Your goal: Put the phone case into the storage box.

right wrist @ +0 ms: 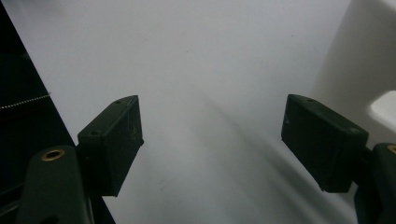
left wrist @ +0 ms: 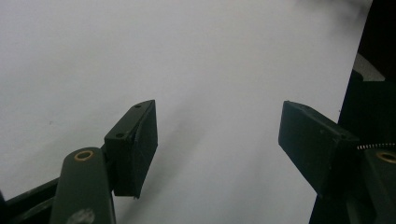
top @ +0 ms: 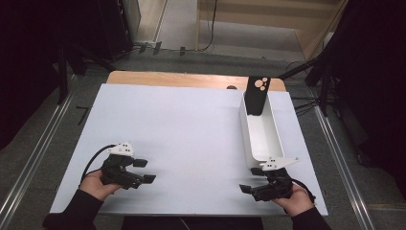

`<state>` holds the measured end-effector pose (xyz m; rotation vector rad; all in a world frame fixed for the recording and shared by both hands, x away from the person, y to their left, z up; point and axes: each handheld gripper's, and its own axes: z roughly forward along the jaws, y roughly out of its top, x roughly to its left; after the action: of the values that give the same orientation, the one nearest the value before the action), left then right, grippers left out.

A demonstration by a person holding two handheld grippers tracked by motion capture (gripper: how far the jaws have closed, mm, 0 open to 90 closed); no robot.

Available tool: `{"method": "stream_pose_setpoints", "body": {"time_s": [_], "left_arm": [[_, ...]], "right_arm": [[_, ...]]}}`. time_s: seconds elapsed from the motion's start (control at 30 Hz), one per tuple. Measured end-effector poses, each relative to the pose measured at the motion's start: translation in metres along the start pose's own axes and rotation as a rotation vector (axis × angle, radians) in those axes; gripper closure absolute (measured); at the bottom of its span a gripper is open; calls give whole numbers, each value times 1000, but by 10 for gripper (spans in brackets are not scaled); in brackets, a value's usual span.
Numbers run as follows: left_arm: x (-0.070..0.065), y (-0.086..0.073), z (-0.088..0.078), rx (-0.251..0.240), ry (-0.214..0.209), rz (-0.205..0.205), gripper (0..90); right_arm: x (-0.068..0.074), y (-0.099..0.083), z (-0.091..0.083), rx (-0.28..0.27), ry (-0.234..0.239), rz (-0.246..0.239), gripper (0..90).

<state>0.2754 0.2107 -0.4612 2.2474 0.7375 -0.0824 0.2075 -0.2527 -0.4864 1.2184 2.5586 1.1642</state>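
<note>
White sheeting covers the counter (top: pixel 182 139), with grey floor and dark stands behind it toward the top of the frame. At the right of the high view stands a long white tray (top: pixel 261 132), and a black remote (top: pixel 257 95) with pale round buttons leans upright at its far end, already inside it. Judging by that, the placing looks done and little seems left. The left gripper (top: pixel 146 171) rests low at lower left, held level, pointing toward frame centre; its fingers (left wrist: pixel 135 140) are spread with nothing between them. The right gripper (top: pixel 253 184) sits at lower right, just below the tray's near end, pointing left, fingers (right wrist: pixel 114 140) likewise released and empty.
</note>
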Motion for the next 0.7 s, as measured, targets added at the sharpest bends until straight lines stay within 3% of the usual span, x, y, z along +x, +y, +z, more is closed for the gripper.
{"method": "stream_pose_setpoints", "body": {"time_s": [0.27,0.7], "left_arm": [[-1,1,2,10,-3,5,287],[-1,1,2,15,-5,9,287]], "right_arm": [[-2,0,4,27,-5,4,190],[-3,0,2,22,-23,16,190]]}}
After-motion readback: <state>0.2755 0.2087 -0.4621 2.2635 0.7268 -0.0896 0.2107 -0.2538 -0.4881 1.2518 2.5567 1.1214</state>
